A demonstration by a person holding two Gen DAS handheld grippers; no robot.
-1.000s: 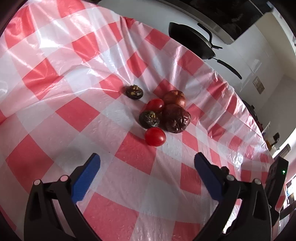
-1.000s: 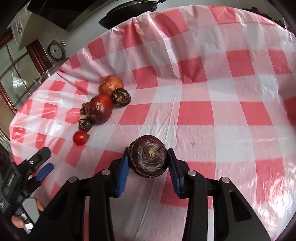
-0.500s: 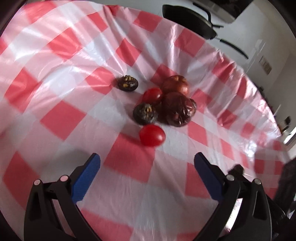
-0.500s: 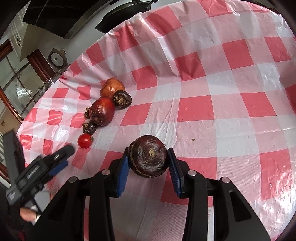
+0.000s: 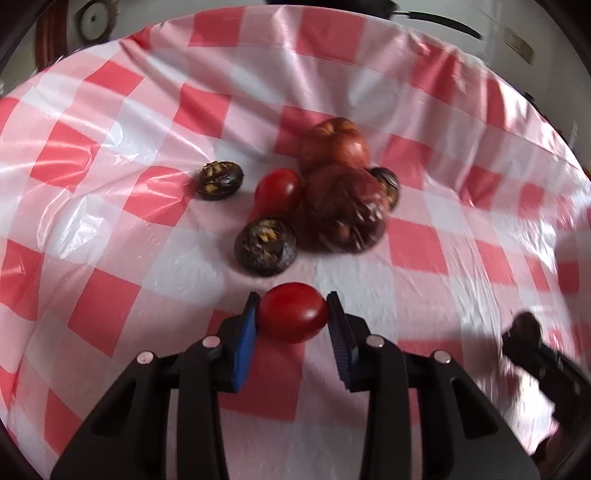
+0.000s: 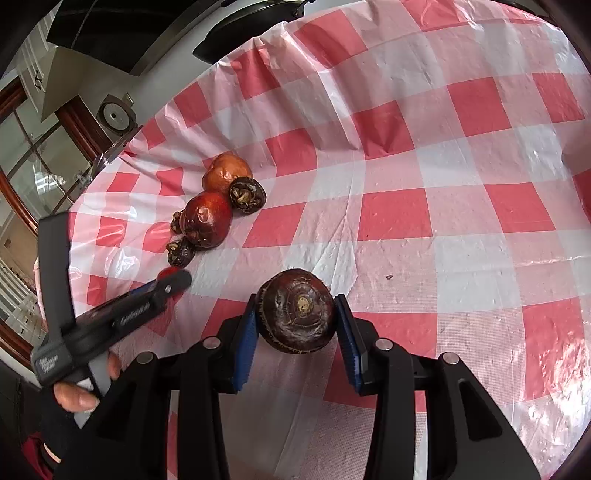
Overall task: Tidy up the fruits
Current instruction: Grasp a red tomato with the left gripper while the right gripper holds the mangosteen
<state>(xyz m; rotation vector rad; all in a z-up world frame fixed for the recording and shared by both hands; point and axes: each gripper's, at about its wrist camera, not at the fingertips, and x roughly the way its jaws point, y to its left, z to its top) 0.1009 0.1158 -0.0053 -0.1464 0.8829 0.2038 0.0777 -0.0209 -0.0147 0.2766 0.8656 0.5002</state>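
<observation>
My left gripper (image 5: 291, 314) is shut on a small red tomato (image 5: 292, 312) at the near edge of a fruit cluster on the red-and-white checked tablecloth (image 5: 110, 155). The cluster holds a second tomato (image 5: 277, 190), a large dark red fruit (image 5: 345, 206), an orange-red fruit (image 5: 334, 144) behind it, and dark water chestnuts (image 5: 265, 246) (image 5: 219, 180). My right gripper (image 6: 297, 319) is shut on a large dark brown water chestnut (image 6: 297, 315), held above the cloth right of the cluster (image 6: 208, 223). The left gripper (image 6: 173, 282) shows in the right wrist view.
A black pan (image 6: 251, 27) sits beyond the far table edge. A window and wooden frame (image 6: 33, 155) lie to the left. The cloth (image 6: 461, 166) stretches wide to the right of the cluster.
My left gripper moved forward to the cluster and closed on the nearest tomato. My right gripper kept hold of the large water chestnut and barely moved.
</observation>
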